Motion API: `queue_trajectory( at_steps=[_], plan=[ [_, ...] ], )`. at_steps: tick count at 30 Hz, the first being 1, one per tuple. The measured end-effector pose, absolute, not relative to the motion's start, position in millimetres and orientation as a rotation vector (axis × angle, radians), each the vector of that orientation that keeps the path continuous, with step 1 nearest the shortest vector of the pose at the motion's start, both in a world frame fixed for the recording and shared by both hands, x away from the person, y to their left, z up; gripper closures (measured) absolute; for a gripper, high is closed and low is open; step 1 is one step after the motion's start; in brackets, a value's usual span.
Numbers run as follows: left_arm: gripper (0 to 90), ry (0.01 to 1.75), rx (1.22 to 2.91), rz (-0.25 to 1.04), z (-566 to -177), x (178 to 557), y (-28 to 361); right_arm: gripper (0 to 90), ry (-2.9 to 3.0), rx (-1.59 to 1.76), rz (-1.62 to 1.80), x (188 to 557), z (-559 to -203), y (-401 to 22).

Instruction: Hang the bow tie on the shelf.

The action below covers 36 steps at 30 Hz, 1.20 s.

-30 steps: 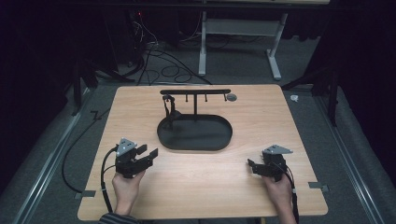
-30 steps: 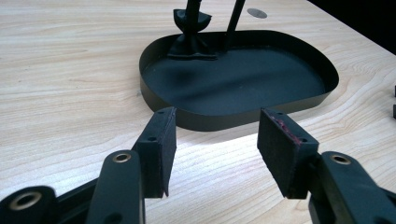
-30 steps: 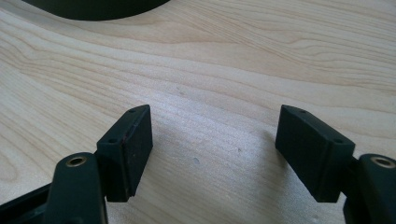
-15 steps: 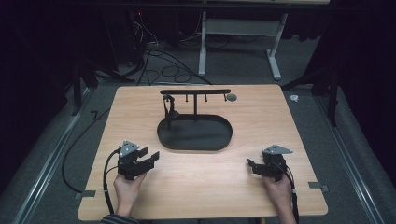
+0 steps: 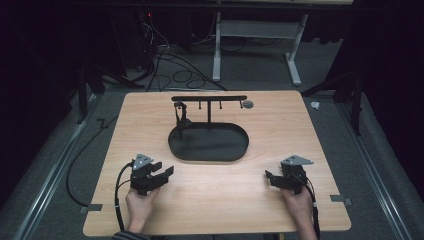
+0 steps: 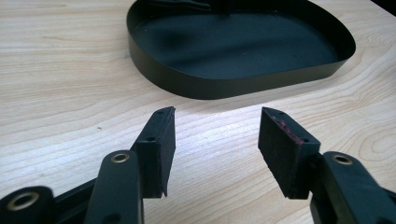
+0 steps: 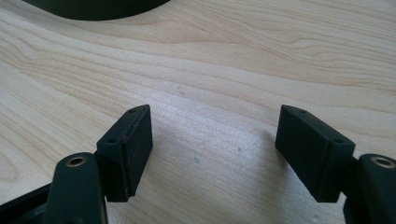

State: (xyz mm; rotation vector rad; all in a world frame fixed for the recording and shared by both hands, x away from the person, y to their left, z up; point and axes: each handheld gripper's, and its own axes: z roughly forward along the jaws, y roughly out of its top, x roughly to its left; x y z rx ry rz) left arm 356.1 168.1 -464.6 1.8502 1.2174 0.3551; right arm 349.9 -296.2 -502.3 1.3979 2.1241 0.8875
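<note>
So there's a black oval metal tray (image 5: 209,148) with a low rim, sitting flat on the wood. A thin black T-shaped rack (image 5: 209,99) stands upright at its far edge. It's ahead of the left gripper (image 6: 217,135), whose jaws are spread wide, well apart from it.

Both grippers are black, each topped by a grey three-cornered plate behind the fingers (image 6: 159,149). Brass rivets sit at the finger bases. A black cable trails back from the left gripper (image 5: 161,172) and the right gripper (image 5: 270,177).
</note>
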Motion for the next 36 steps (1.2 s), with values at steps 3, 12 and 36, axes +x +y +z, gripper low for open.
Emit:
queue_trajectory(
  at_steps=[3, 12, 36],
  plan=[
    [46.7, 1.218, 1.860, 0.352, -466, 357, 165, 28.7, 2.124, 1.398, 0.888, 350, -502, -296],
    [45.6, 1.228, 1.900, 0.362, -481, 361, 156, 28.7, 2.125, 1.397, 0.887, 350, -502, -296],
    [34.5, 1.218, 2.018, 0.529, -507, 364, 133, 28.6, 2.124, 1.399, 0.888, 350, -502, -296]
  ],
)
